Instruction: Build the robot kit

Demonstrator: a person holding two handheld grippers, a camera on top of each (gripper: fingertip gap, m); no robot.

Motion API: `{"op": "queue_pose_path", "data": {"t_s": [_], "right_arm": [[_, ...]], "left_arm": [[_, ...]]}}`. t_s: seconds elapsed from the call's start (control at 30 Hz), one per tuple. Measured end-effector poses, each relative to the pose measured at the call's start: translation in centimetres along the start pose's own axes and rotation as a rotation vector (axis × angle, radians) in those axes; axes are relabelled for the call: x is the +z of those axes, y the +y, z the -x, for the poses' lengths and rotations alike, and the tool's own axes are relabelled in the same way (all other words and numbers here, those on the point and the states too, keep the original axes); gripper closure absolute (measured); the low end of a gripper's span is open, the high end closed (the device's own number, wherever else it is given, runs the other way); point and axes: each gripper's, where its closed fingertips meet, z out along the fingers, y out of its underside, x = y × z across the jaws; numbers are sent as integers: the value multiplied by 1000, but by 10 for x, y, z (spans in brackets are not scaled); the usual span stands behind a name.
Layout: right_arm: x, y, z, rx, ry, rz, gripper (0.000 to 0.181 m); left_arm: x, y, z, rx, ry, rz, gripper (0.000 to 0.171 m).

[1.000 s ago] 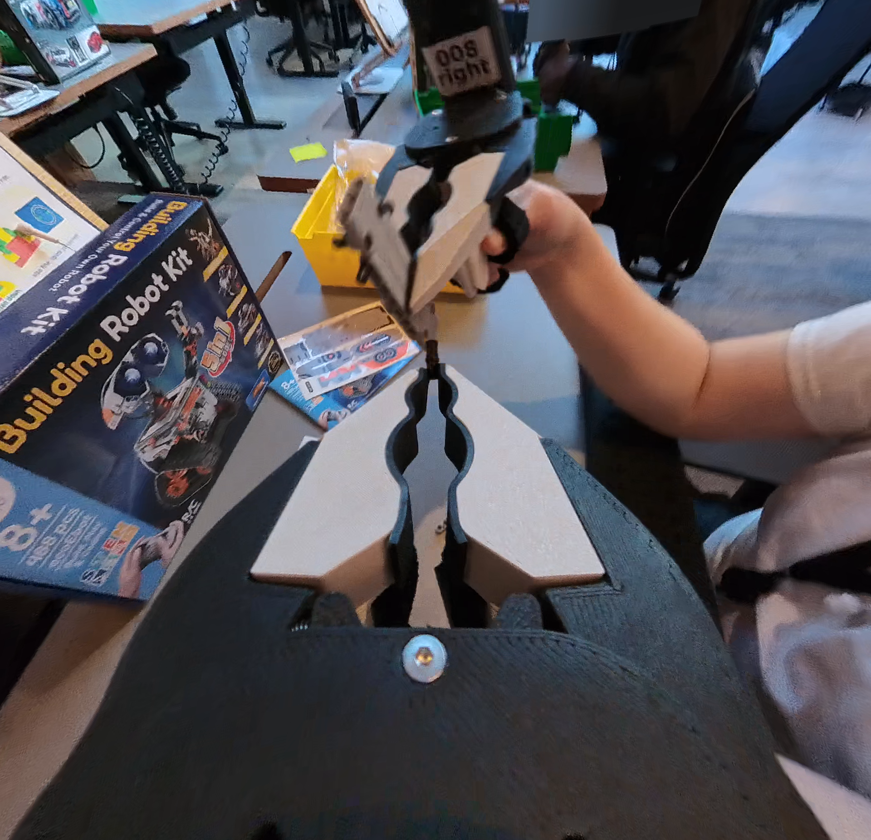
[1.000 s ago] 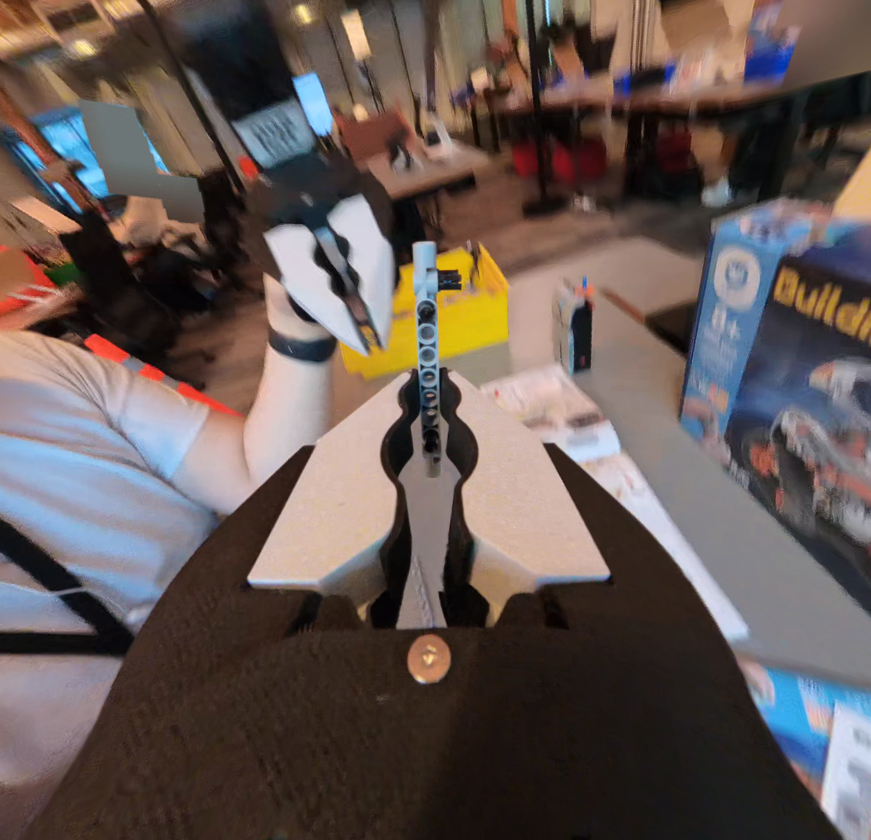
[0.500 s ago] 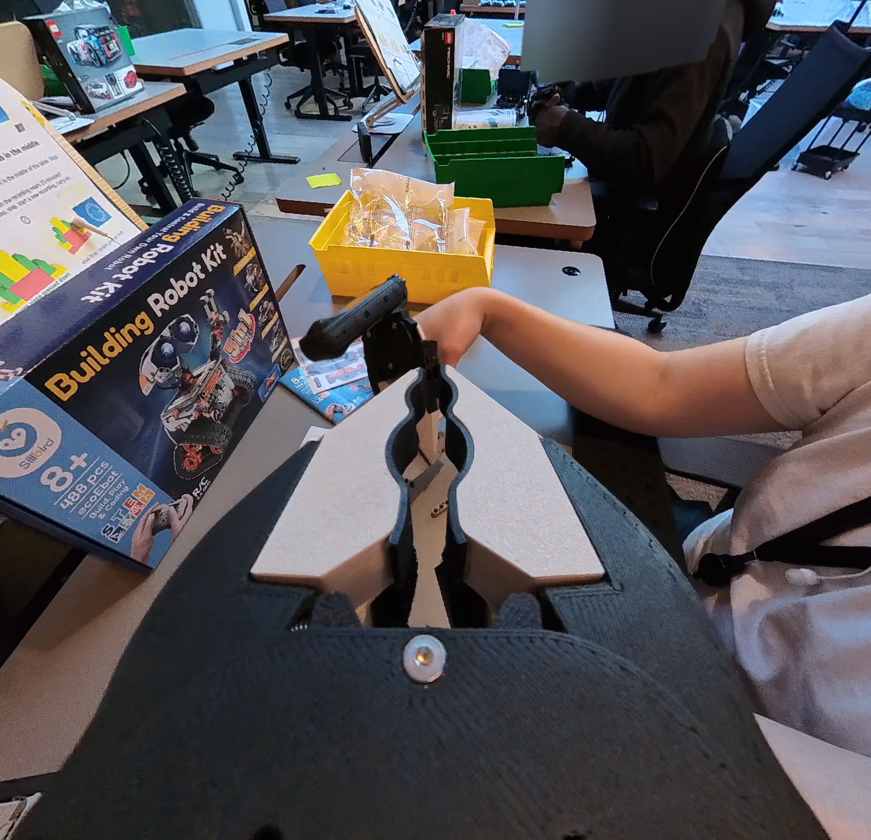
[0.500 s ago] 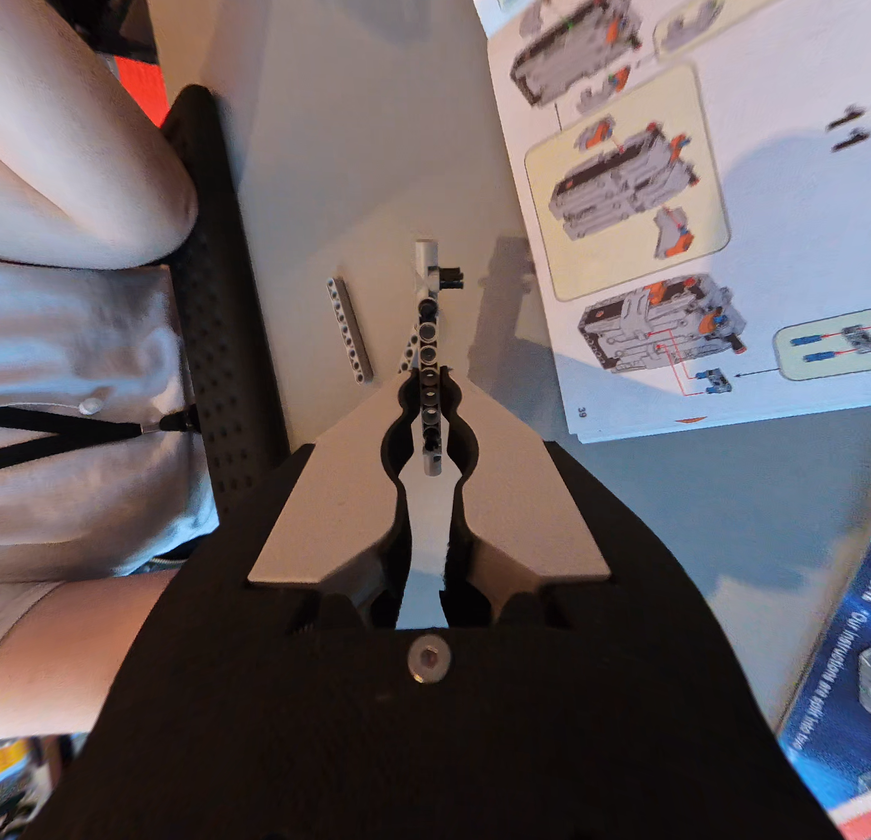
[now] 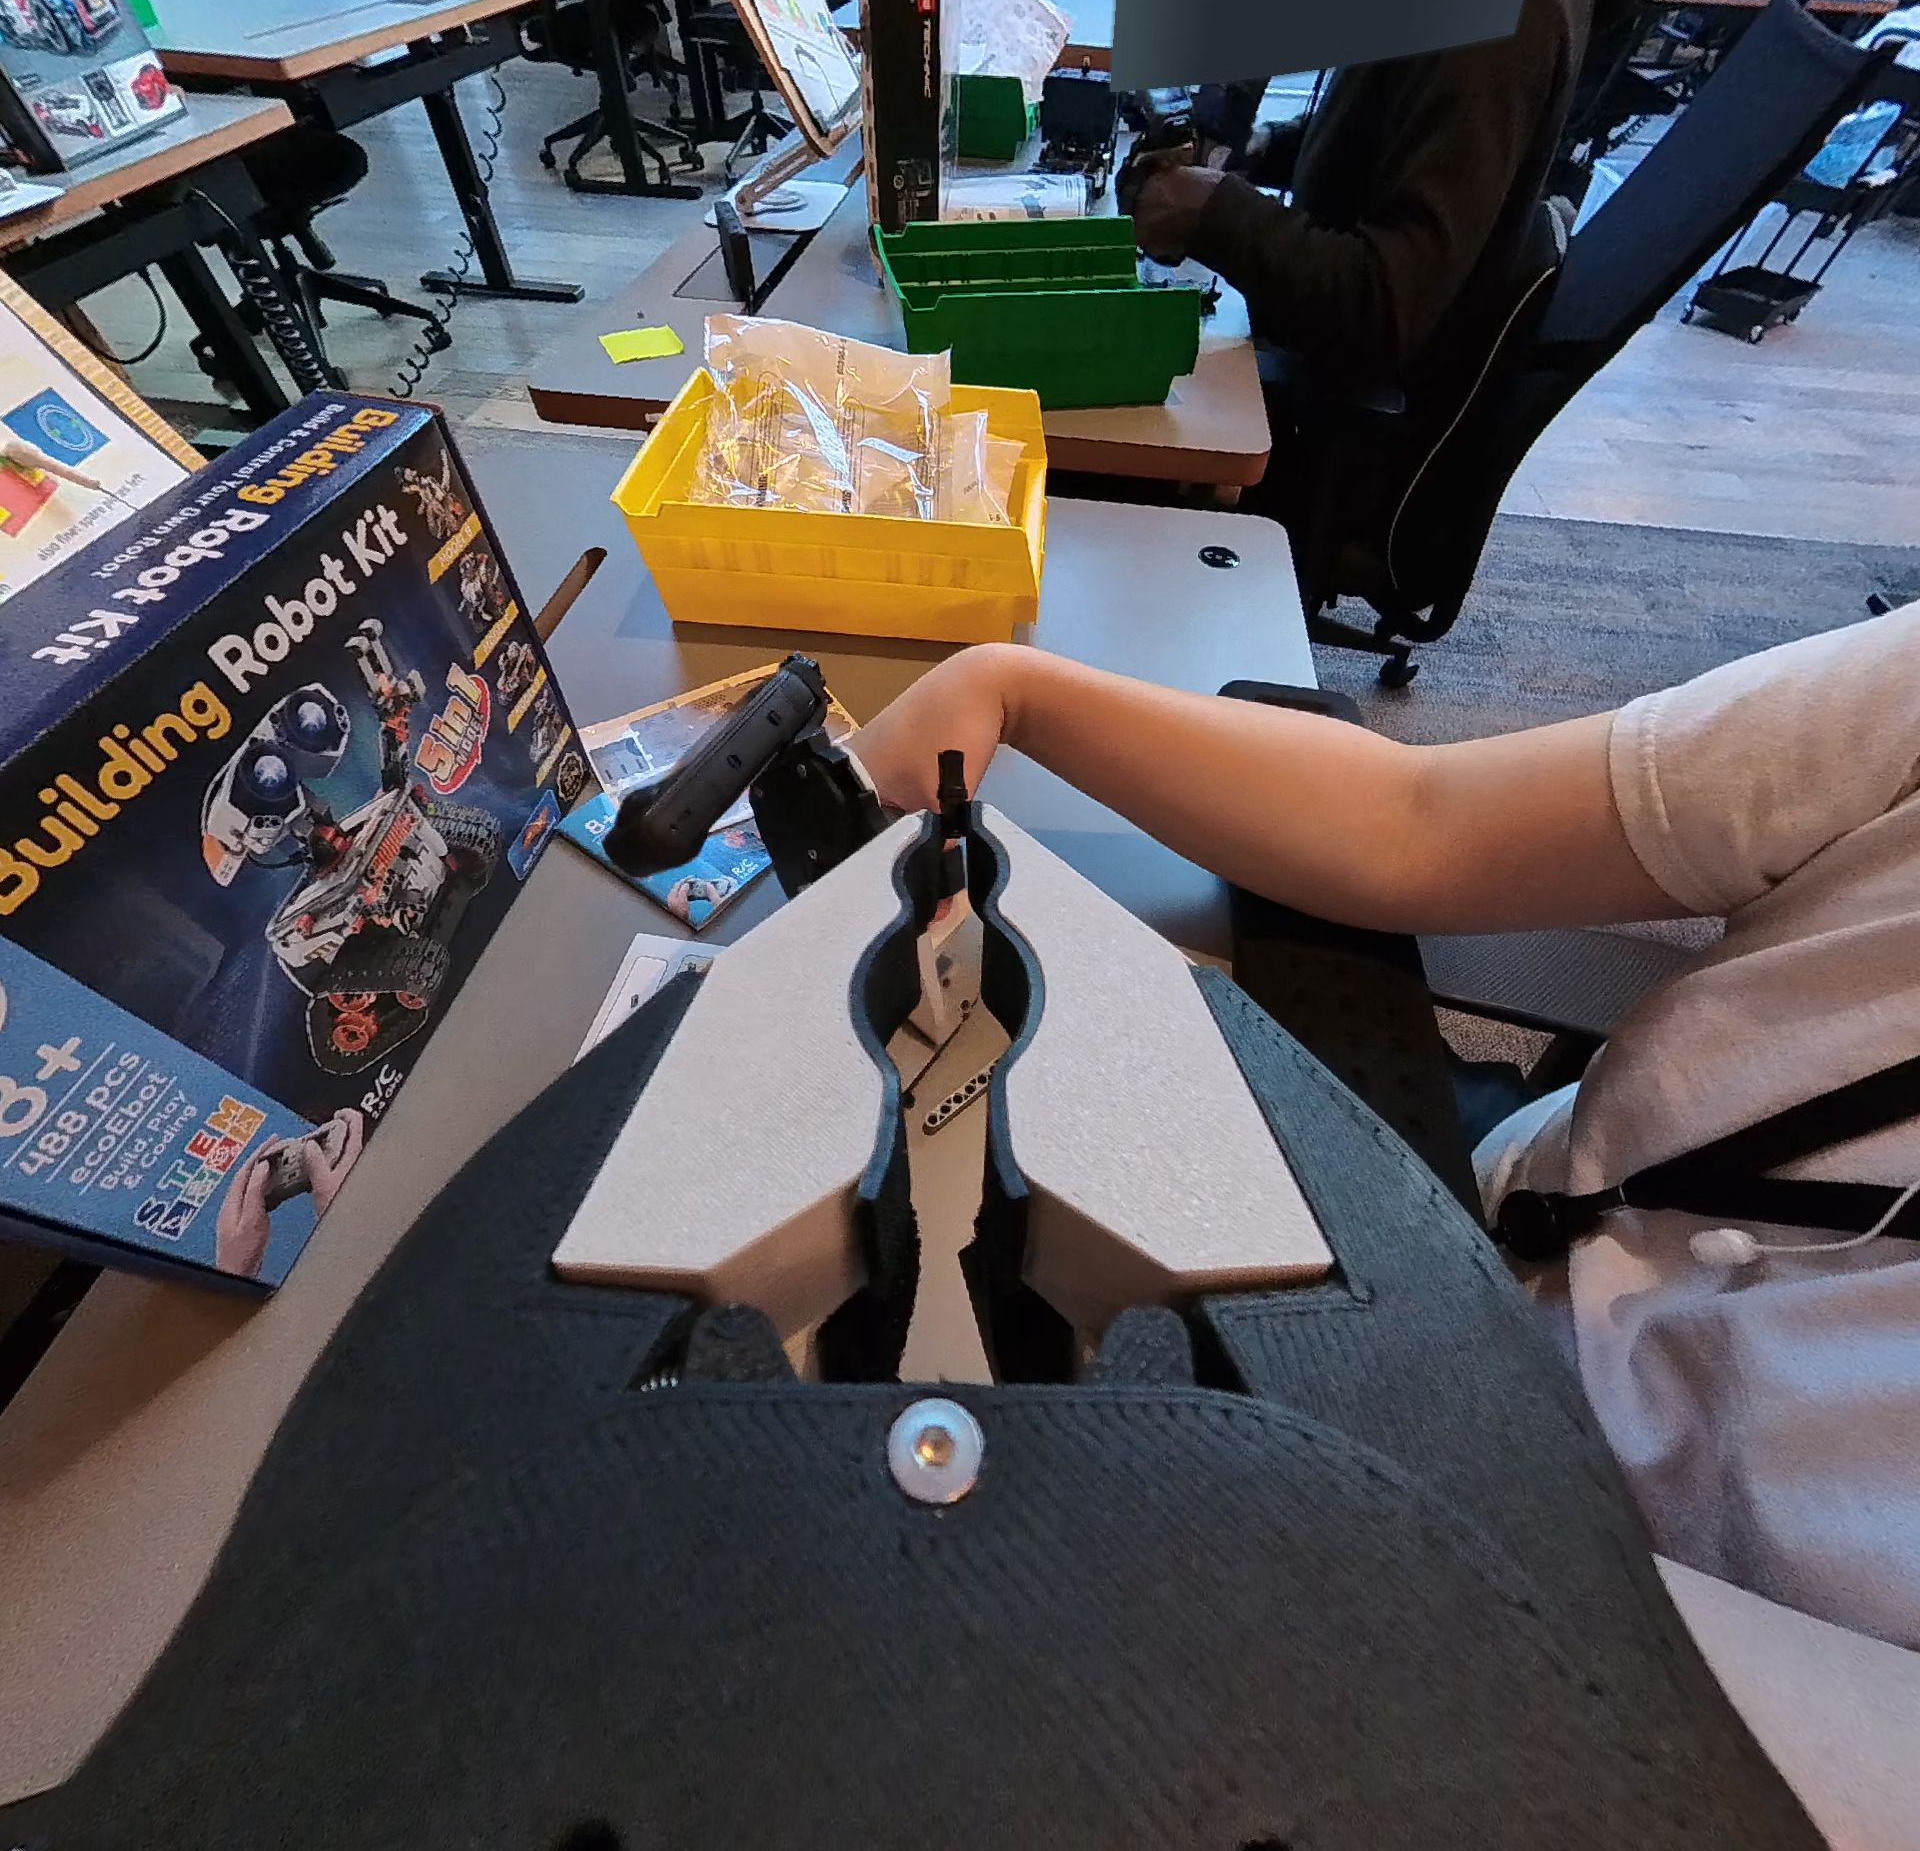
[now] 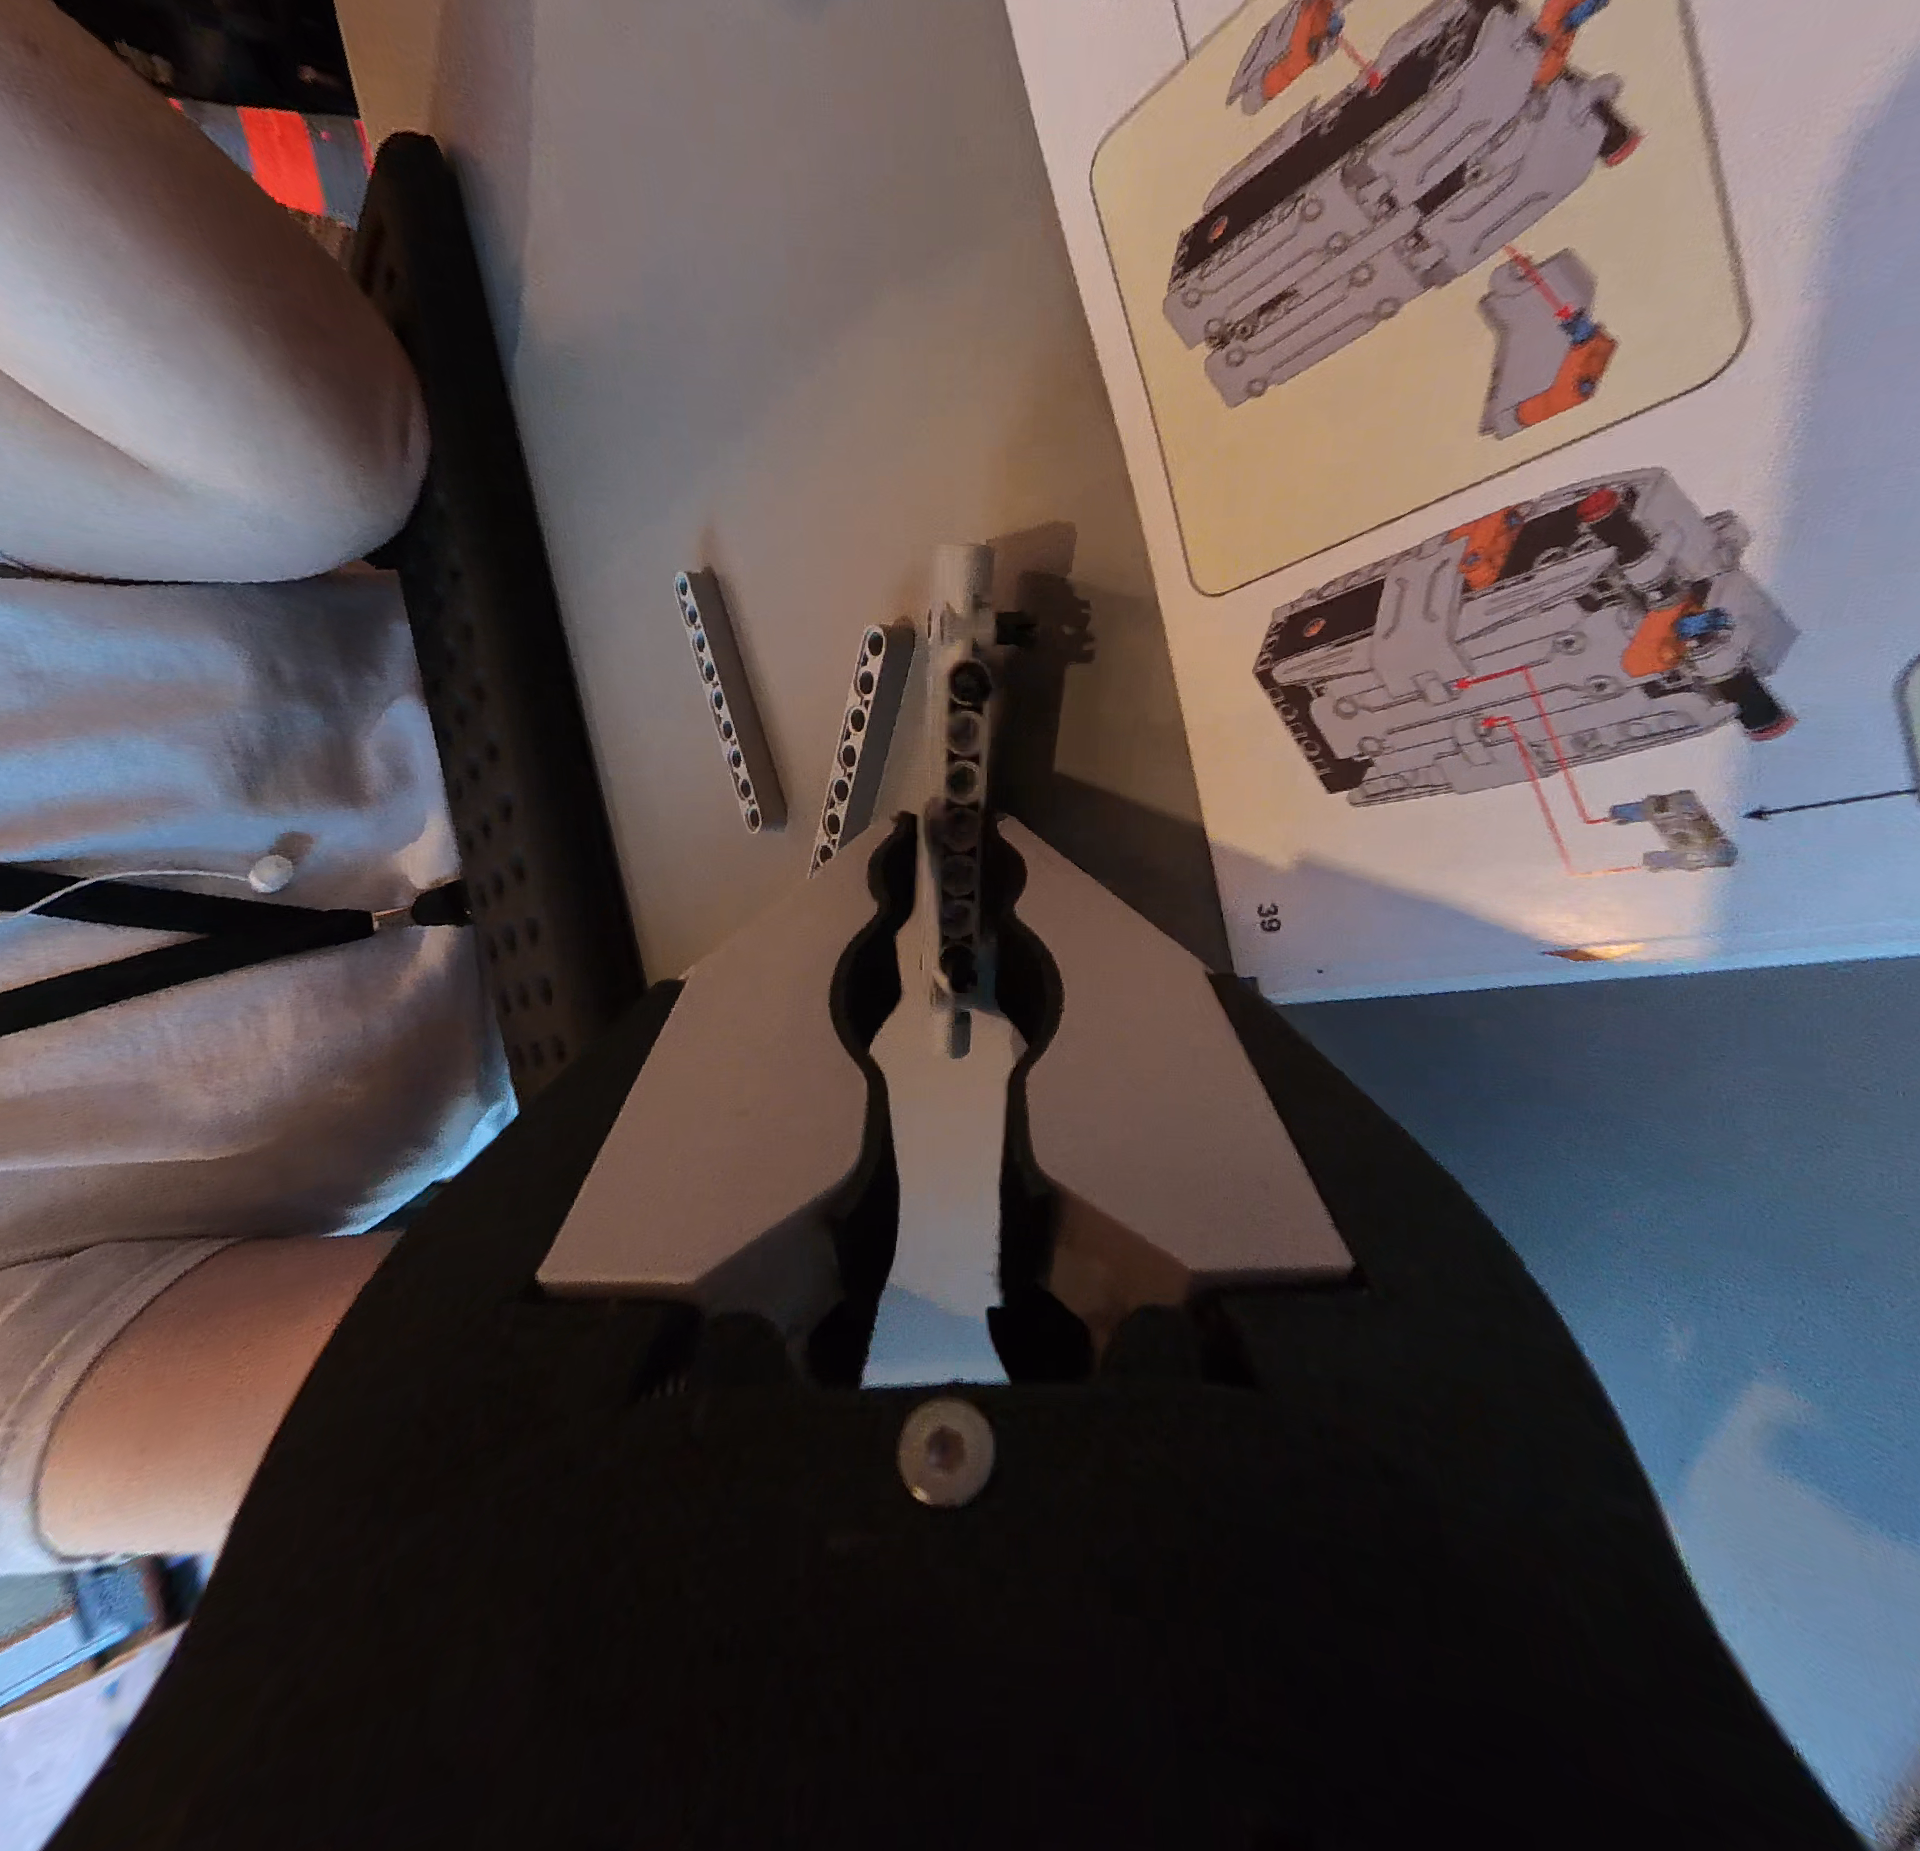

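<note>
My left gripper (image 5: 951,837) is shut on a small black pin (image 5: 948,778) that sticks up from its tips, held above the grey table (image 5: 1132,575). In the left wrist view my right gripper (image 5: 940,980) shows only in part through the gap between my fingers, with its black handle (image 5: 717,773) beyond, and it points down at the table. My right gripper (image 6: 956,845) is shut on a grey holed beam (image 6: 961,721) with a black pin (image 6: 1013,625) at its far end, close over the tabletop. Two loose grey beams (image 6: 727,700) (image 6: 862,752) lie just left of it.
An open instruction booklet (image 6: 1455,430) lies right of the held beam. A blue kit box (image 5: 260,762) stands on the left, a yellow bin (image 5: 842,575) with plastic bags behind, green bins (image 5: 1039,326) farther back. A black perforated strip (image 6: 488,606) runs along the table edge. Across from one pair of fingers to the other is roughly 30 centimeters.
My right gripper swung from raised in front of the left one down to point at the table, then closed in on the loose beams. My left gripper still holds the pin.
</note>
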Motion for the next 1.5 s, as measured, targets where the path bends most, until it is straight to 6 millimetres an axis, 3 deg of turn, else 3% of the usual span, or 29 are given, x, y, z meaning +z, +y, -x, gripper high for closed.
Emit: {"op": "queue_pose_path", "data": {"t_s": [0.2, 0.27, 0.33, 0.37, 0.4, 0.43, 0.5, 0.53, 0.6, 0.73, 0.87, 1.13, 1.27, 1.33, 1.5], "right_arm": [[-20, -1, -8, -59, 171, -24, 149], [-42, 0, -15, -52, 318, -36, 149], [-73, -19, -1, -185, 484, -120, 150], [-92, -43, 20, -343, 568, -226, 150], [-109, -71, 54, -537, 628, -366, 150], [-119, -93, 100, -762, 639, -505, 150], [-118, -105, 188, -1191, 635, -694, 151], [-119, -105, 213, -1315, 690, -739, 152], [-120, -103, 230, -1397, 829, -694, 158], [-118, -96, 242, -1454, 944, -625, 167], [-112, -98, 240, -1464, 991, -572, 167], [-113, -97, 240, -1420, 933, -591, 177], [-133, -102, 245, -1314, 859, -744, 178], [-146, -102, 251, -1276, 823, -835, 178], [-159, -98, 262, -1253, 801, -913, 178]], "left_arm": [[6, 5, 0, -8, 17, 28, 169], [9, 11, -2, -8, 33, 66, 169], [13, 21, -4, -14, 49, 117, 169], [14, 26, -7, -13, 66, 143, 169], [15, 29, -8, -8, 75, 158, 169], [15, 30, -10, -9, 86, 168, 169], [14, 29, -16, -22, 124, 161, 169], [13, 27, -21, -32, 151, 150, 169], [9, 25, -27, -42, 185, 133, 169], [2, 15, -41, -37, 251, 76, 169], [2, 14, -47, -33, 272, 76, 169], [3, 8, -48, -27, 288, 47, 169], [-6, -20, -36, 80, 178, -127, 169], [-15, -35, -31, 167, 94, -225, 161], [-30, -59, -48, 320, 42, -386, 156]]}}
